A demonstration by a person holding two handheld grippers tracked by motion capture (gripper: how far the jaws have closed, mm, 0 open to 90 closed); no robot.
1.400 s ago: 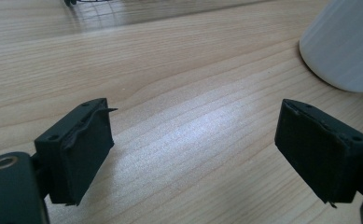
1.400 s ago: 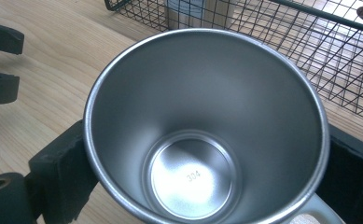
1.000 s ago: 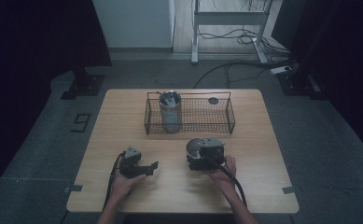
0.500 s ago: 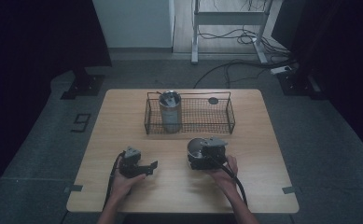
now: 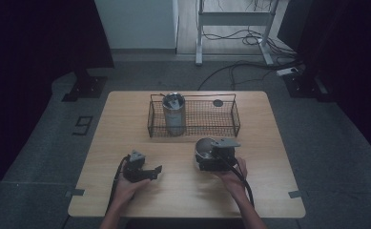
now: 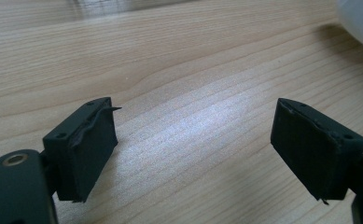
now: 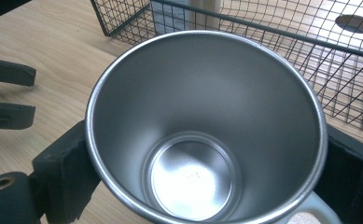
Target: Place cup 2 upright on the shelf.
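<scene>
The right gripper view looked down into an empty shiny steel cup (image 7: 202, 135), clamped between the right gripper's (image 5: 215, 153) black pads just before a black wire basket (image 5: 231, 119). From above, that basket held a tall steel canister (image 5: 174, 113). The left gripper (image 5: 147, 171) lay level on the wooden table (image 5: 126, 119), jaws apart, just closing on nothing.

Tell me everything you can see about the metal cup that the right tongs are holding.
The metal cup is a plain, brushed steel tumbler, wider at its rolled rim than at its flat round base, and empty. It stands upright on the wooden table, just in front of the wire basket. The right tongs clamp it, one black jaw on each side of its wall. A pale rounded part peeks out under the rim near the camera; what it is I cannot tell.
</scene>
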